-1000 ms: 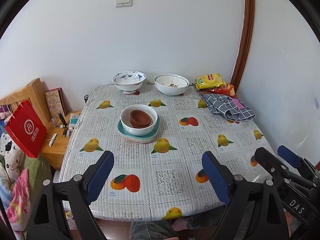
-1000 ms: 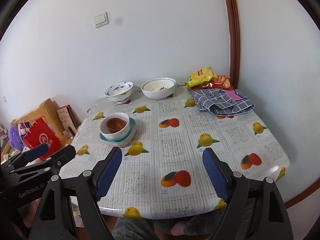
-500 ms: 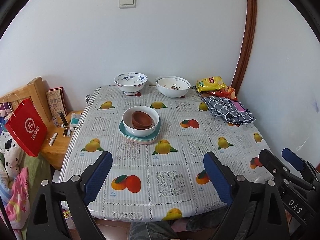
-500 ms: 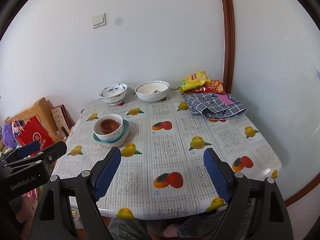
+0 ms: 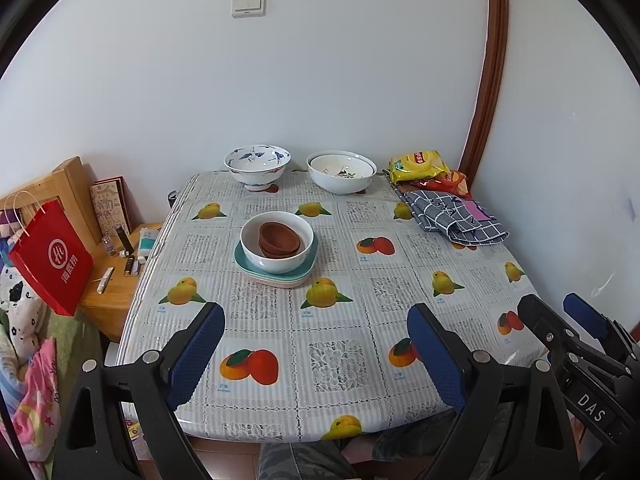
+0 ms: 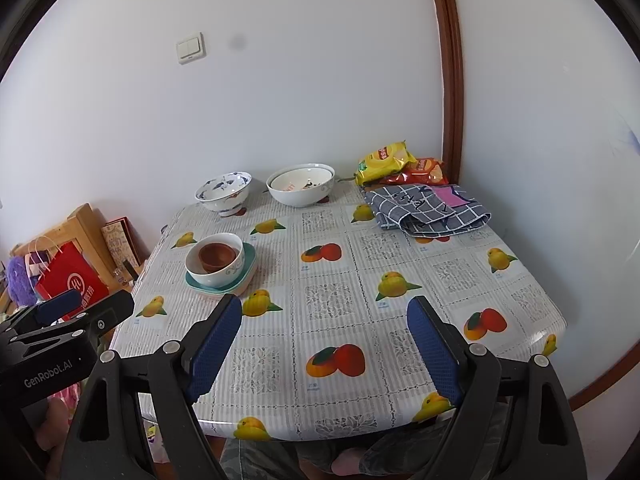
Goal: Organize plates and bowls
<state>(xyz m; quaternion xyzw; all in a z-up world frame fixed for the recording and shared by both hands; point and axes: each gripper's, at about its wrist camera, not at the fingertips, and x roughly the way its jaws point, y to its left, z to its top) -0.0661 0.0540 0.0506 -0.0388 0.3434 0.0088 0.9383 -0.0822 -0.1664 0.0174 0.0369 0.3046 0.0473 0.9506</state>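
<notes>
- My left gripper (image 5: 312, 360) hangs over the near edge of the table (image 5: 360, 392), jaws wide apart and nothing between them
- My right gripper (image 6: 324, 352) does the same just beside it, jaws apart and empty
- Against a second ago almost nothing has changed: both views sit slightly further back from the table, and no dish has shifted
- The stack (image 5: 277, 249) stands left of the middle: brown bowls (image 5: 279, 239) nested in a white bowl (image 5: 256, 248), which sits on the teal plates (image 5: 310, 264)
- Two big bowls stay apart at the far edge, the blue-patterned bowl (image 5: 257, 164) on the left and the plain bowl (image 5: 341, 172) to its right, near the snack bags (image 5: 424, 166) and the cloth (image 5: 456, 220)
- I judge the stacking looks done, unless the two far bowls are meant to join, and both grippers are free for that
</notes>
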